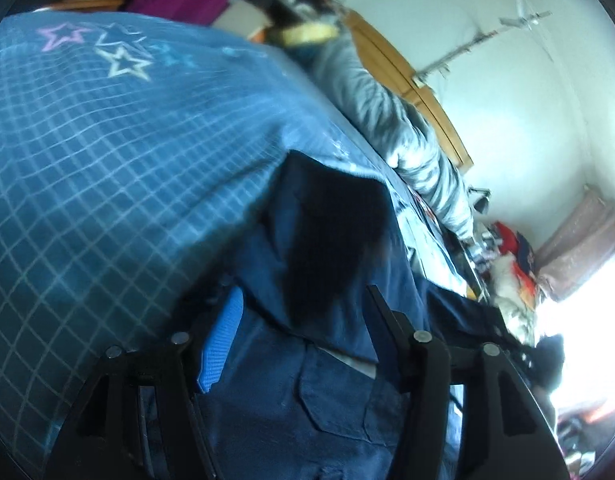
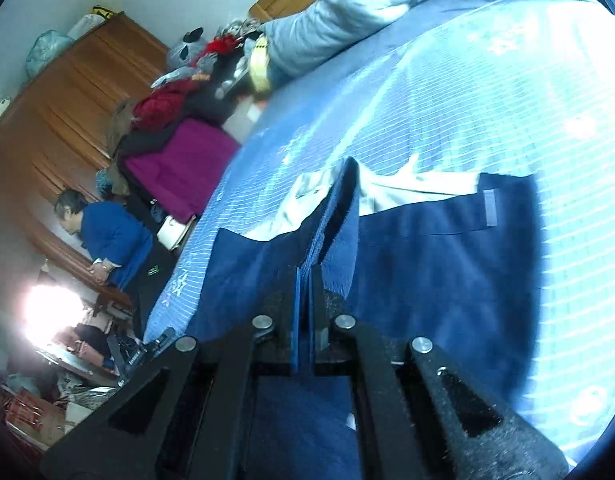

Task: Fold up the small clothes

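A navy garment with a white lining and a small grey tag lies on a blue grid-patterned bedspread. My right gripper is shut on a raised fold of this garment, which stands up as a ridge beyond the pads. In the left wrist view the same navy garment, with a flap pocket, fills the space around my left gripper. Its jaws stand wide apart, and cloth covers part of the blue-padded left finger. The picture there is blurred.
A grey quilt lies by the wooden headboard at the bed's far side. A magenta cloth and piled clothes sit off the bed edge. A person in blue sits by a wooden wardrobe.
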### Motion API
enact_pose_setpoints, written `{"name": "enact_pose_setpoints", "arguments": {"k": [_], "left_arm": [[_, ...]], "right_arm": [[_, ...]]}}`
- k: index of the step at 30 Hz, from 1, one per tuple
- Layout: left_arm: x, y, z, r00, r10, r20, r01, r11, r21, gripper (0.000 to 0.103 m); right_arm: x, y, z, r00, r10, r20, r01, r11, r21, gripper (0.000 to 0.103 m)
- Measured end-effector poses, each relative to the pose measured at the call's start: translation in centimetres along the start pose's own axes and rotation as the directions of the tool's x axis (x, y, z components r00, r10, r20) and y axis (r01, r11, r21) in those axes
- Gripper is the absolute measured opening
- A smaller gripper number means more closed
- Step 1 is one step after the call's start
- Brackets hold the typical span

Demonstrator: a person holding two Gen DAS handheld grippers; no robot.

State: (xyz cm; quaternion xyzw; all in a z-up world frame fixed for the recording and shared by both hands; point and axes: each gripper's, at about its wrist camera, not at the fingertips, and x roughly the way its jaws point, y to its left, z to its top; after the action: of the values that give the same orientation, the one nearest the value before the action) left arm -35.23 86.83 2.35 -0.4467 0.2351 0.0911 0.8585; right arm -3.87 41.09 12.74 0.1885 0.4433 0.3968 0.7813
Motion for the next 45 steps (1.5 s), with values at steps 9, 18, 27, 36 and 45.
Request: {"name": "enact_pose_setpoints", "arguments": {"k": [9,18,27,36,45], "left_arm": [[0.4,-0.8,-0.1,0.998,0.056,-0.02,-0.055,0.998,0.021,0.063],[-1.7,-3.0,0.7,0.995,0.094,-0.031,-0.09,0.989,0.121,0.065],[-9.1,1.8,0.4,0.99,0.125,-0.059,-0.124,0.992,0.024,0.066],[-15.5,7.8,-5.4,0.967,-0.013,-0.256,-0.01,0.996,-0.089,0.068],[-16.6,7.8,-8.7,0.91,-0.092,-0.404,0.07,0.995,-0.069,0.07]], "right_arm": [[0.8,-3.6,-2.8,0.97,-0.218,-0.109,0.216,0.976,-0.035,0.008],[0.9,0.2,-2.6,0.979,-0.199,-0.039,0.185,0.954,-0.235,0.009],[-0.9,-5.3,-5.8,0.953,-0.262,-0.152,0.244,0.961,-0.126,0.015],[-14.4,-1.9,-18.3,0.943,-0.212,-0.255,0.184,0.974,-0.131,0.064],[-13.4,-3.2,-27.4,0.906,-0.163,-0.391,0.181,0.983,0.011,0.065]]}}
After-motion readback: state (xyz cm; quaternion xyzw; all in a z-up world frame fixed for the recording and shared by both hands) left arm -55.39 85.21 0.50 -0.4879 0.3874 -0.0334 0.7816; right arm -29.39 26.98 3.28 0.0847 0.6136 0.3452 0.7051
